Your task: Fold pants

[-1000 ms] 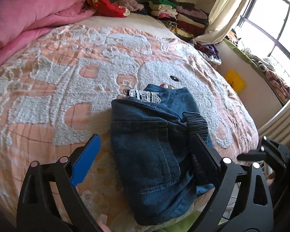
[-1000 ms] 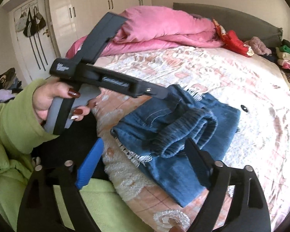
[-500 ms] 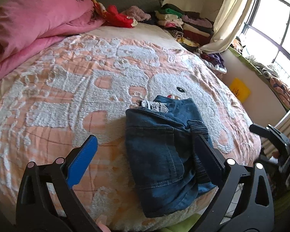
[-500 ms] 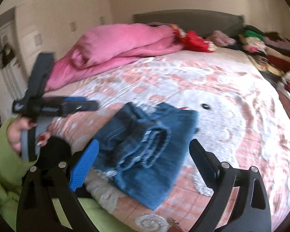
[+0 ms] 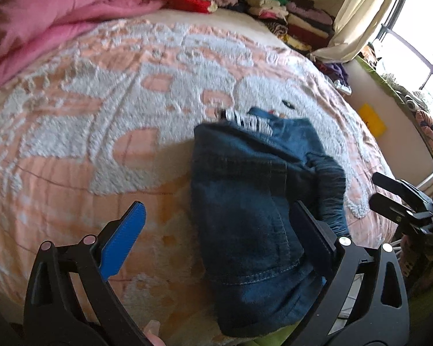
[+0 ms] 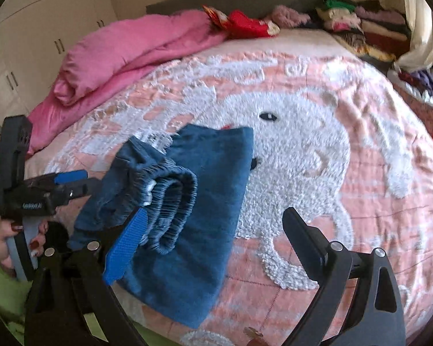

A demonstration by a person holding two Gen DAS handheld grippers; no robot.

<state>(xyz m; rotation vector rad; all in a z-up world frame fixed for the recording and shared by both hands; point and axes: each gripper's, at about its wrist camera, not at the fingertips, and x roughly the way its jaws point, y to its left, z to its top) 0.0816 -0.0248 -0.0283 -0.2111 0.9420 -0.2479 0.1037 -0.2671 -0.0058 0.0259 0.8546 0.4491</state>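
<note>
Your pants (image 5: 254, 207) already sit as a compact folded bundle near the foot edge of the bed (image 5: 72, 132), around 5 o'clock in the left wrist view. The elastic waistband (image 6: 170, 201) is rolled on top and a frayed hem (image 5: 248, 121) sticks out at the far end. Judging by that, the folding looks mostly done; what seems left is tidying the lumpy waistband or setting the bundle aside.

Your left claw (image 5: 216, 239) is spread wide, gripping nothing, with the bundle partly between its jaws but no pad pressing on it. Its jaws have just been widening. Your right claw (image 6: 213, 248) is also released and empty, with its blue pad over the waistband in the frame; contact can't be told. Its jaws have likewise just been widening.

The surface is a soft peach bedspread with a tufted white animal pattern. From left to right in the right wrist view: white wardrobes (image 6: 43, 28) at 10 o'clock, a pink duvet (image 6: 124, 54), a red item (image 6: 245, 24) at 12, stacked clothes (image 6: 358, 20) at 1, and a curtain (image 6: 418, 28) at 2.
</note>
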